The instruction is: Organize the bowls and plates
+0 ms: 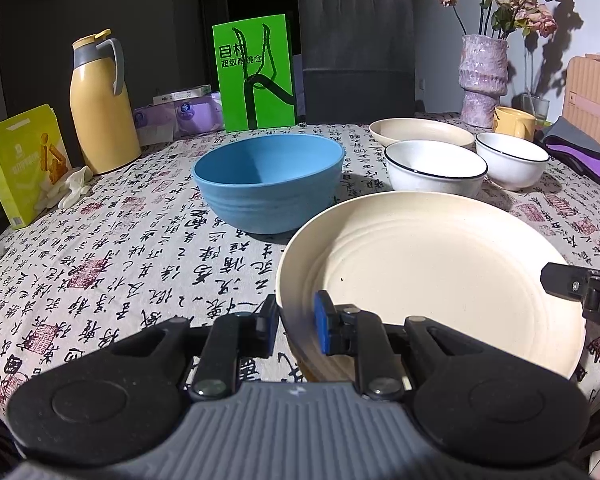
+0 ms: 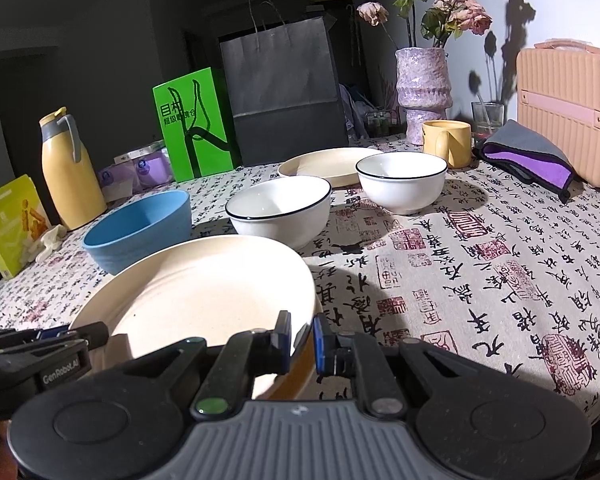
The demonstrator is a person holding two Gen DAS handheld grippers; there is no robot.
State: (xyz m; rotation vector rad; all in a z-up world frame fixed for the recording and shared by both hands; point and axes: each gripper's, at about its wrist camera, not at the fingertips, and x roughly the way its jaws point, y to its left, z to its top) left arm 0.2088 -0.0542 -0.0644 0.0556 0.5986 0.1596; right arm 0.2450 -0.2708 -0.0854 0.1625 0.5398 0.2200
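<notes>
A large cream plate (image 1: 428, 276) sits near the table's front edge, and also shows in the right wrist view (image 2: 204, 300). My left gripper (image 1: 296, 326) is shut on its left rim. My right gripper (image 2: 302, 338) is shut on its right rim, and shows at the right edge of the left wrist view (image 1: 580, 292). Behind the plate stand a blue bowl (image 1: 268, 184), two white bowls with dark rims (image 1: 436, 170) (image 1: 512, 160) and a second cream plate (image 1: 420, 132).
At the back stand a yellow thermos (image 1: 100, 104), a yellow box (image 1: 24, 164), a green bag (image 1: 256, 72), a dark paper bag (image 1: 356, 56), a vase with flowers (image 1: 482, 80), a yellow mug (image 1: 514, 122), a purple cloth (image 1: 580, 152) and a pink case (image 2: 568, 112).
</notes>
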